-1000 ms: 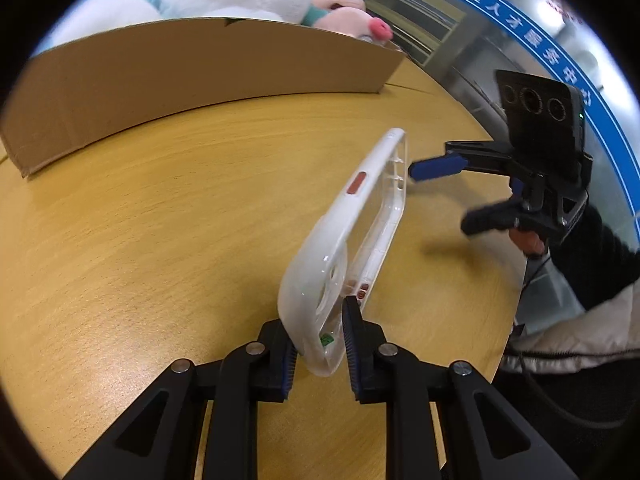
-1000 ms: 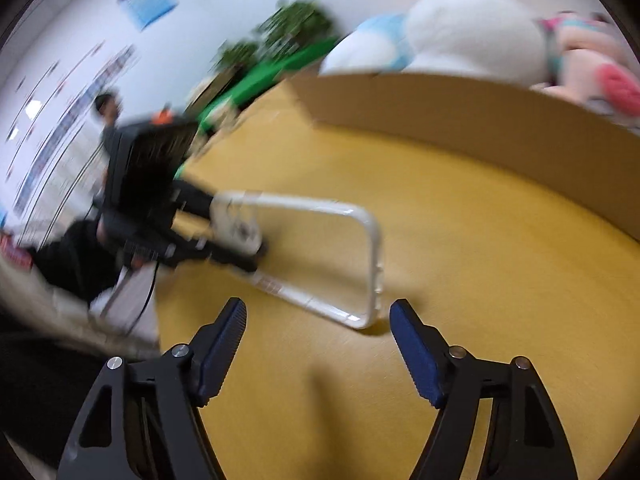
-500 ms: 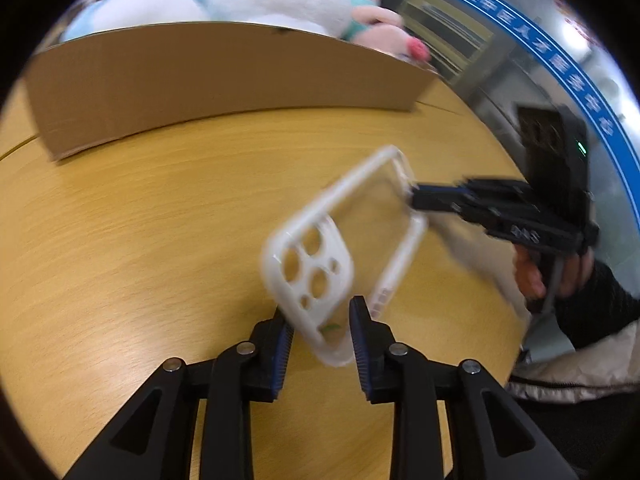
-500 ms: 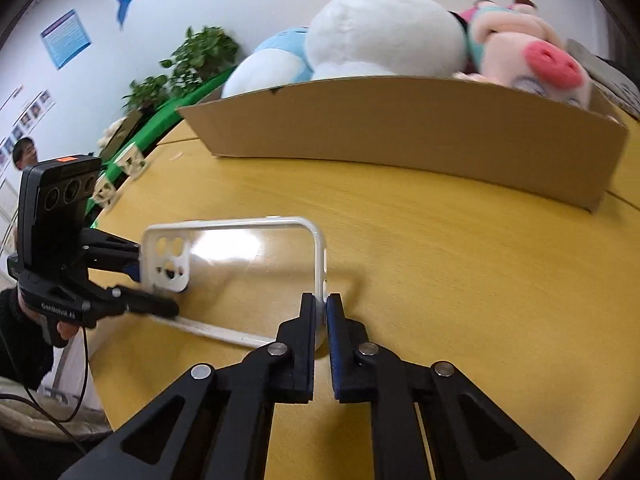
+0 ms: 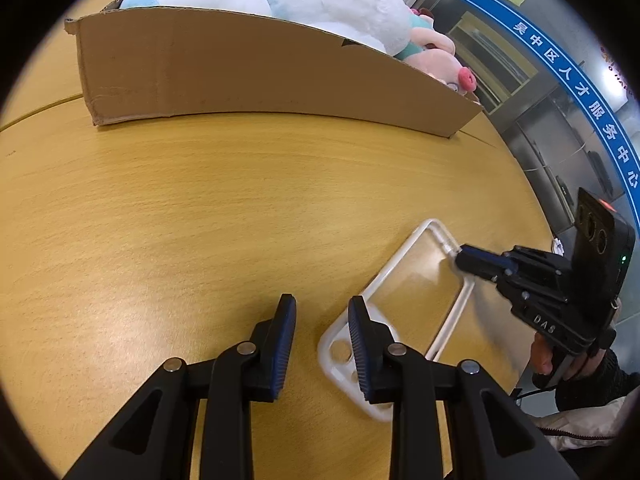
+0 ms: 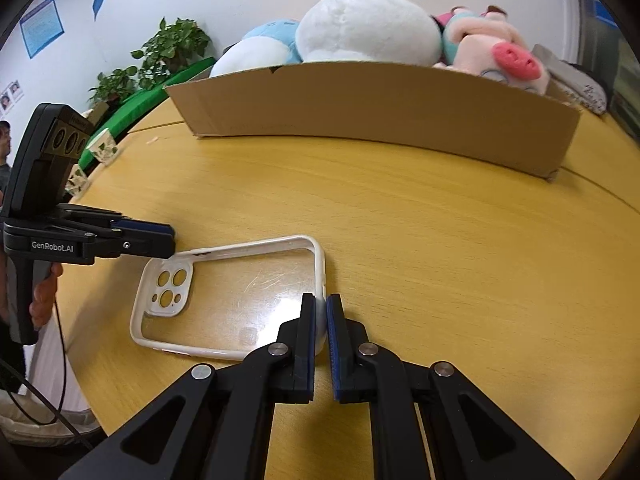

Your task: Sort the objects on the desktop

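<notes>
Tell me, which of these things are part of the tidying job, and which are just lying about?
Part of the job:
- clear phone case, flat on the table
- right hand-held gripper, shut on its edge
- left hand-held gripper, open
- cardboard box, probably

Just there:
- plush toys in the box
- potted plants
- wall posters

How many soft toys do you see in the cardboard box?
3: a blue toy at the left, a white toy in the middle, a pink pig toy at the right. The cardboard box wall may hide more.

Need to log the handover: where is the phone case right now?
The phone case lies on the wooden table, its end rim pinched by the right gripper, beside the open left gripper.
</notes>
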